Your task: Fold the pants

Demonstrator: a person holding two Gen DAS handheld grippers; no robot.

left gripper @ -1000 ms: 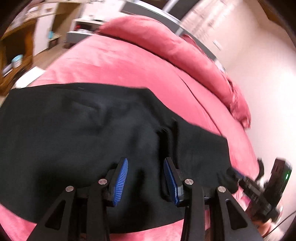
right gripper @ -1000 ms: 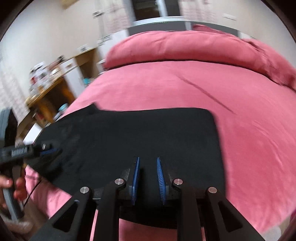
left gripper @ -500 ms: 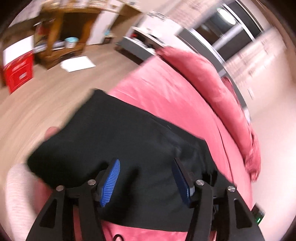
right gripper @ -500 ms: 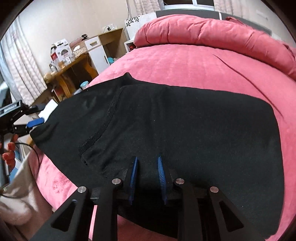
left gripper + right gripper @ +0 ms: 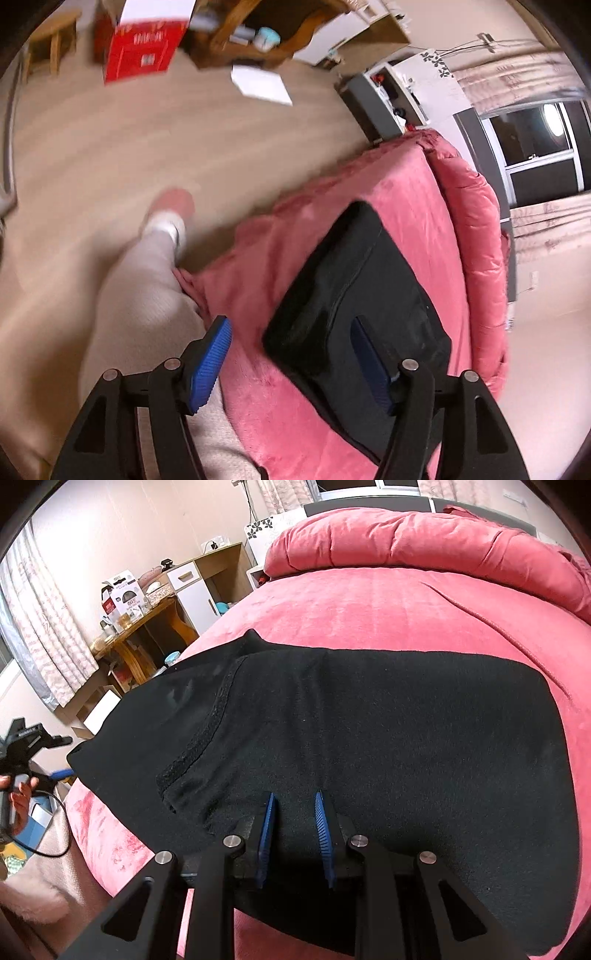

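Bedroom, red plush bed (image 5: pixel 369 602) with a rolled red duvet (image 5: pixel 424 542) at the head, wooden desk (image 5: pixel 147 627) and wood floor (image 5: pixel 147 140) off to the side. Black pants (image 5: pixel 369 731) lie flat on the bed near its front edge, already doubled into a wide slab, a ribbed hem or waistband edge (image 5: pixel 207 731) showing on the upper layer toward the desk side. Right gripper (image 5: pixel 295 814) low over the near edge of the cloth, jaws parted a little, blue pads either side of a strip of fabric; contact unclear, no pinch visible. Left gripper (image 5: pixel 291 354) wide open, holding nothing, tilted off the bed's corner, one pad over the person's leg (image 5: pixel 140 288), the other over the pants' end (image 5: pixel 354 280). Handling, as a guess: soft knit, light, limp, matte so not slippery, and the plush cover likely drags on it. Layers will slide apart if only the top one is caught. Best hold looks like the two near corners, pinching all layers at the edge, one gripper each; the thicker ribbed band gives a firmer bite.
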